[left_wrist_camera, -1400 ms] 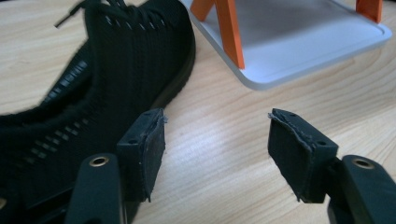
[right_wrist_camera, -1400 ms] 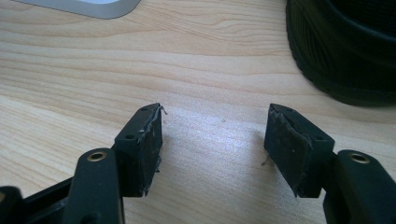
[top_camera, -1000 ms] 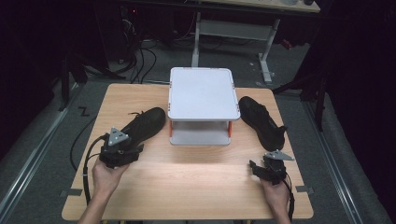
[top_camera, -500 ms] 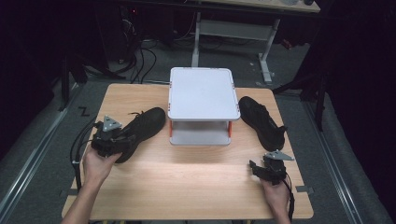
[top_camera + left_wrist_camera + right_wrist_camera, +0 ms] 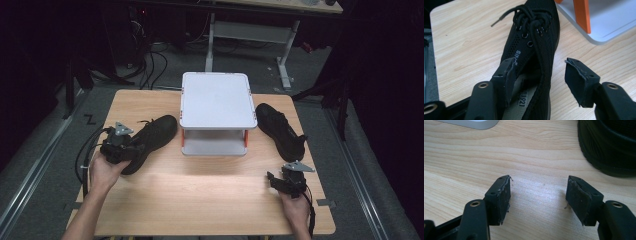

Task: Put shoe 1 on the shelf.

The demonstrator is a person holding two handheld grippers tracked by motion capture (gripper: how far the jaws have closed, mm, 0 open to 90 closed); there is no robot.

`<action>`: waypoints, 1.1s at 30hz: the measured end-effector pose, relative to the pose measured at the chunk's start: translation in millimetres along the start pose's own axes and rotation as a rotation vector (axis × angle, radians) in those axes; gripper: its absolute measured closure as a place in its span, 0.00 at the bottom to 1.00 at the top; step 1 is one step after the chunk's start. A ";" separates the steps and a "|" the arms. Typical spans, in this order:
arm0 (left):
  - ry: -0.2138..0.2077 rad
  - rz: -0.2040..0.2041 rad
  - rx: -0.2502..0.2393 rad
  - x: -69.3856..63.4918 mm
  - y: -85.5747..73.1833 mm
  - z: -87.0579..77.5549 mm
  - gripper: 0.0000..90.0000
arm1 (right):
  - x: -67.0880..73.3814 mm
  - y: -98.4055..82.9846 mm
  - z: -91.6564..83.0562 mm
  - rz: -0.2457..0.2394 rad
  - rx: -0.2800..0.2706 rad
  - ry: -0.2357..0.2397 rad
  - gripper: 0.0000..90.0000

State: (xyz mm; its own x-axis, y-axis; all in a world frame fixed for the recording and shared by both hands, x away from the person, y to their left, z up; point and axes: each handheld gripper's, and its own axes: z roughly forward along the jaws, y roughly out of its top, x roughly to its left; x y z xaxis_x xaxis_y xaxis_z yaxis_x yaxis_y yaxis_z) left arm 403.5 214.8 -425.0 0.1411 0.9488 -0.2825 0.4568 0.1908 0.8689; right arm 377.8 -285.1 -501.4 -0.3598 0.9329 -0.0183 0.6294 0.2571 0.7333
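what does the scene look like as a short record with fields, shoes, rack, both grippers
surface: wooden table
centre: white two-tier rack with orange posts
left shoe: black, laced, lying left of the rack, toe toward it
right shoe: black, lying right of the rack
left gripper: jaws apart, straddling the inner wall of the left shoe's opening, one jaw inside; jaws have just been closing a little, pads not visibly pressing
right gripper: jaws open over bare table, near the right shoe's heel, holding nothing

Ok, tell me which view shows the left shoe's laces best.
The left gripper view: the laces sit close and sharp, eyelets visible. The high view shows the left shoe small, laces barely distinct.
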 end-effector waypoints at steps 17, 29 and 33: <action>-0.013 0.114 0.071 -2.8 -20.7 13.8 0.51 | 0.1 0.0 0.1 -0.002 0.000 0.000 0.41; -0.005 0.131 0.125 -3.1 -38.2 43.2 0.73 | 0.2 0.0 0.0 0.001 0.000 -0.001 0.41; -0.014 0.118 0.133 -0.7 -35.4 42.1 0.82 | 0.1 0.0 0.0 -0.001 0.000 0.000 0.41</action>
State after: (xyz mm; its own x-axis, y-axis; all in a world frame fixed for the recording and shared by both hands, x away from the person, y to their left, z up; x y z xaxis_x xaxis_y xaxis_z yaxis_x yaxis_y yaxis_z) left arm 424.2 196.7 -472.7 0.2121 0.9589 -0.1884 0.5488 0.0426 0.8349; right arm 377.8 -285.0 -501.4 -0.3603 0.9327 -0.0189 0.6293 0.2580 0.7331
